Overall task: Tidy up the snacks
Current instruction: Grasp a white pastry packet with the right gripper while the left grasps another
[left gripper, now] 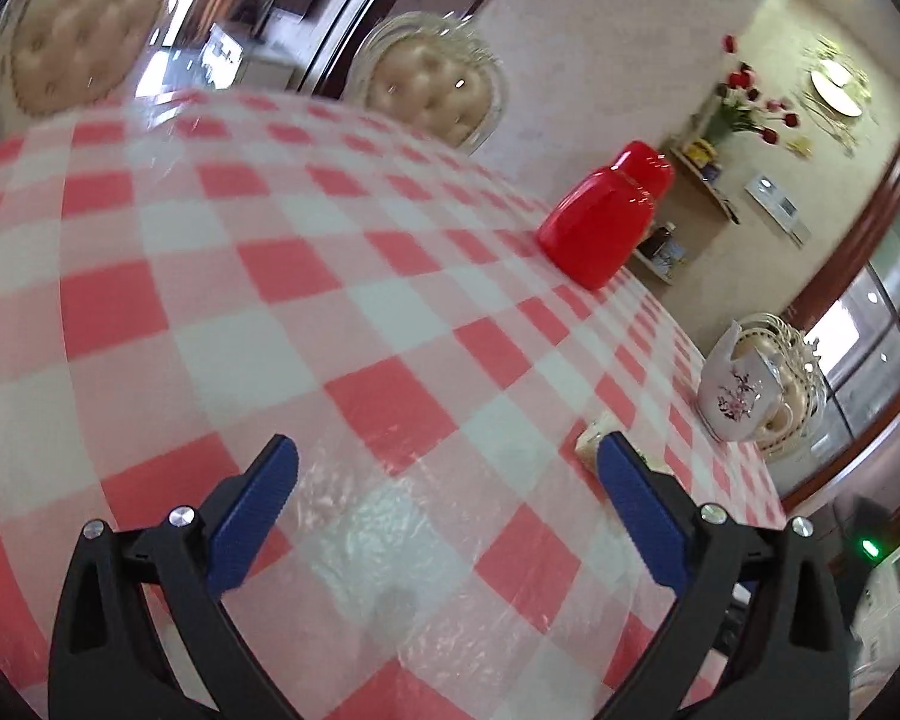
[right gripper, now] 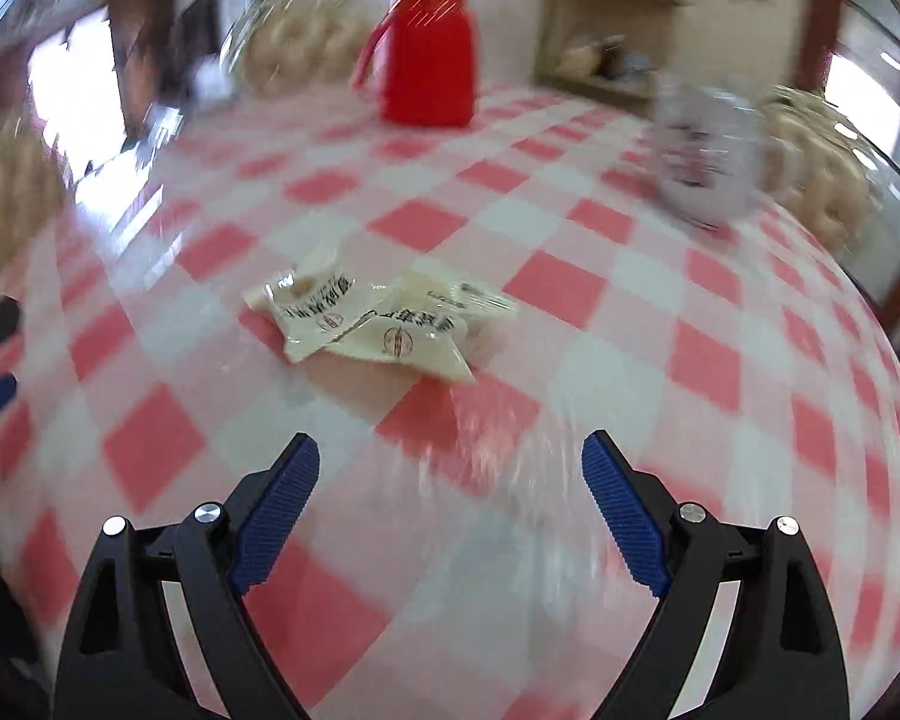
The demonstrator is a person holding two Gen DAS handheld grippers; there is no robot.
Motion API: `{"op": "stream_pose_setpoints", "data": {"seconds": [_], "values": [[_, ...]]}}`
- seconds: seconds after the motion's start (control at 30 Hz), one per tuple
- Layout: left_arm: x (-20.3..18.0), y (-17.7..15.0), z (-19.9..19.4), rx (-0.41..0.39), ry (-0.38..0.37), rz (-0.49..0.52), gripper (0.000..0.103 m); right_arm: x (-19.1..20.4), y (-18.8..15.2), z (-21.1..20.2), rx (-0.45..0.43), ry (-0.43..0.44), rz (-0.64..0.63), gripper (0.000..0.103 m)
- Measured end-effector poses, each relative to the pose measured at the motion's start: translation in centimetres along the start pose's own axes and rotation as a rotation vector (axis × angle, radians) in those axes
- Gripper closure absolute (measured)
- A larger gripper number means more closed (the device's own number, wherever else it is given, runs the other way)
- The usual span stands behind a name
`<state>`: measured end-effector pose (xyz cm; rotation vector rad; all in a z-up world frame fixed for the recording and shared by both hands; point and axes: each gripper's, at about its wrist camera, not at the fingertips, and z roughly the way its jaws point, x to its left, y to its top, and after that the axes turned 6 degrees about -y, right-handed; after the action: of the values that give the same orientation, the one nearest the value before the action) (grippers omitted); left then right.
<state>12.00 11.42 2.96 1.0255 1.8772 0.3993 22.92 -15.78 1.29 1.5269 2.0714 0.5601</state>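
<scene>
Right wrist view, your right claw (right gripper: pixel 450 468) spread wide and empty, two crinkly cream snack packets (right gripper: pixel 384 324) overlapping on the glossy checked counter (right gripper: pixel 660 372) just ahead, left claw (left gripper: pixel 447 471) likewise agape, open cloth around.

Snack packets (right gripper: pixel 384 324) on table (right gripper: pixel 630 360), jug (right gripper: pixel 429 48) behind

Right tongs (right gripper: pixel 450 462) spread wide, two snack packets (right gripper: pixel 378 324) ahead — overlapping, checkered tablecloth (right gripper: pixel 660 360)
</scene>
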Motion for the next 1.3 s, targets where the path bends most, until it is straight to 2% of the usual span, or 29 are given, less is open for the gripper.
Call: {"op": "stream_pose_setpoints", "data": {"seconds": [0.03,0.1,0.17,0.23,0.37,0.4,0.47,0.5,0.57,0.67,0.77,0.9,1.0,1.1,1.17,1.3], "values": [[0.1,0.0,0.2,0.01,0.003,-0.005,0.003,-0.1,0.8,0.9,0.015,0.003,-0.045,0.016],[0.1,0.0,0.5,0.021,0.004,-0.005,0.003,-0.4,2.4,2.9,0.014,-0.043,-0.154,0.016],[0.1,0.0,0.5,0.026,0.004,-0.007,0.003,-0.6,3.5,4.1,0.004,0.006,-0.212,0.016],[0.1,-0.1,0.7,0.029,0.004,-0.005,0.003,-1.2,4.4,5.3,-0.013,0.065,-0.217,0.015],[-0.2,-0.4,1.4,0.05,0.011,0.013,0.003,-2.4,4.7,6.5,-0.014,0.2,-0.133,0.018],[-0.3,-0.5,1.4,0.053,0.015,0.018,0.003,-2.6,4.6,6.1,-0.022,0.219,-0.12,0.033],[-0.4,-0.6,1.6,0.055,0.018,0.028,0.003,-2.6,3.7,4.8,-0.036,0.207,-0.098,0.057],[-0.5,-0.6,1.6,0.054,0.02,0.034,0.003,-2.4,2.9,3.6,-0.055,0.206,-0.091,0.064],[-0.9,-0.7,1.7,0.056,0.02,0.058,0.003,-1.7,0.6,0.3,-0.122,0.202,-0.065,0.065],[-2.0,-1.0,2.0,0.07,0.01,0.122,0.003,-0.4,-3.6,-4.7,-0.177,0.173,-0.011,0.065],[-3.8,-1.8,2.6,0.114,-0.026,0.223,0.003,0.6,-7.4,-8.4,-0.173,0.138,0.068,0.065],[-5.9,-3.0,3.1,0.147,-0.056,0.326,0.003,0.1,-11.4,-10.6,-0.16,0.116,0.237,0.065],[-7.1,-3.9,3.9,0.189,-0.103,0.35,0.003,-0.5,-12.2,-11.1,-0.162,0.116,0.298,0.065],[-8.7,-4.2,5.5,0.241,-0.154,0.378,0.003,-0.7,-11.9,-11.1,-0.176,0.109,0.301,0.065],[-10.3,-4.2,7.3,0.258,-0.138,0.431,0.002,-0.8,-12.0,-10.8,-0.17,0.113,0.311,0.065],[-12.6,-3.9,11.8,0.347,-0.118,0.502,0.002,-1.5,-12.1,-11.0,-0.176,0.122,0.338,0.065]]}}
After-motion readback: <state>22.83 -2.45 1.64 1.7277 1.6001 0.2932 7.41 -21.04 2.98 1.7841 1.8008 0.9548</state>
